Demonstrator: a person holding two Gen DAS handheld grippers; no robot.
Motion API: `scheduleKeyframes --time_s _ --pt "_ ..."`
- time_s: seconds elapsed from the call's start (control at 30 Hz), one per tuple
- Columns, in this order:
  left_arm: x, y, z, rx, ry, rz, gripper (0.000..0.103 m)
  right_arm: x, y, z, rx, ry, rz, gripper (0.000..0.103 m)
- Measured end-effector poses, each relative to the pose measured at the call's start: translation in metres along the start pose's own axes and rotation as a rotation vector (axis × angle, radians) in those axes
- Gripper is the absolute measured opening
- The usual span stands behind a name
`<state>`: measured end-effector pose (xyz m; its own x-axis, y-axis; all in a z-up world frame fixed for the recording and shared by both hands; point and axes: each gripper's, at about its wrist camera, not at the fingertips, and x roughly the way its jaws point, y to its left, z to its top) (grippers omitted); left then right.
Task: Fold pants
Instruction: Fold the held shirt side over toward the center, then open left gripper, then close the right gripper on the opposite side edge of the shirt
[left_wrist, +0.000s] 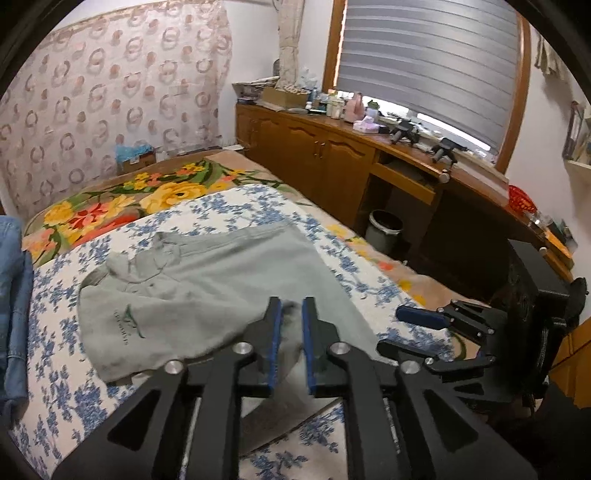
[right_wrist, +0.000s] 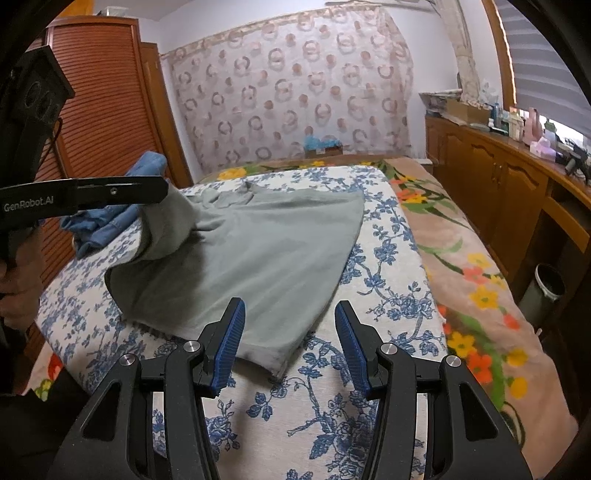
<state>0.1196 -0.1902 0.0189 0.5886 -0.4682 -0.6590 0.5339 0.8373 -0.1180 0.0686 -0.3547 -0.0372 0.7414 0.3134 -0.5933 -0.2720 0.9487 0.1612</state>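
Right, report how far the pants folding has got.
Early stage. Done: grey pants spread on the blue-floral sheet. In hand: left gripper pinches and lifts one edge; right gripper is open above the near hem. Left: all folds.

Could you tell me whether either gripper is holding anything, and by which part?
The left gripper pinches the grey pants at a bunched edge; the right gripper holds nothing.
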Motion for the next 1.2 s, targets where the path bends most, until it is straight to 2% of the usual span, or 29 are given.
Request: scheduleKeyframes --time_s 0.03,0.1,0.37,0.5,0.63,0.87,1.2 --pt "0.0 0.003 -0.002 -0.002 0.002 0.009 0.019 0.001 0.001 0.0 0.0 0.001 0.001 0.052" --pt "-0.004 0.006 -0.005 -0.008 -0.004 0.009 0.033 0.003 0.002 0.0 -0.004 0.003 0.002 0.052" --pt "-0.007 0.033 -0.026 -0.04 0.005 0.045 0.055 0.014 0.008 0.005 0.017 0.004 0.019 0.052" --pt "-0.002 0.05 -0.044 -0.074 0.022 0.08 0.056 0.022 0.015 0.008 0.014 0.013 0.041 0.051" --pt "0.0 0.064 -0.058 -0.097 0.036 0.122 0.056 0.032 0.026 0.012 -0.003 0.025 0.073 0.043" --pt "0.009 0.081 -0.079 -0.125 0.078 0.166 0.056 0.05 0.037 0.012 -0.023 0.064 0.064 0.039" --pt "0.02 0.083 -0.099 -0.135 0.125 0.172 0.056 0.06 0.047 0.006 -0.033 0.106 0.085 0.033"
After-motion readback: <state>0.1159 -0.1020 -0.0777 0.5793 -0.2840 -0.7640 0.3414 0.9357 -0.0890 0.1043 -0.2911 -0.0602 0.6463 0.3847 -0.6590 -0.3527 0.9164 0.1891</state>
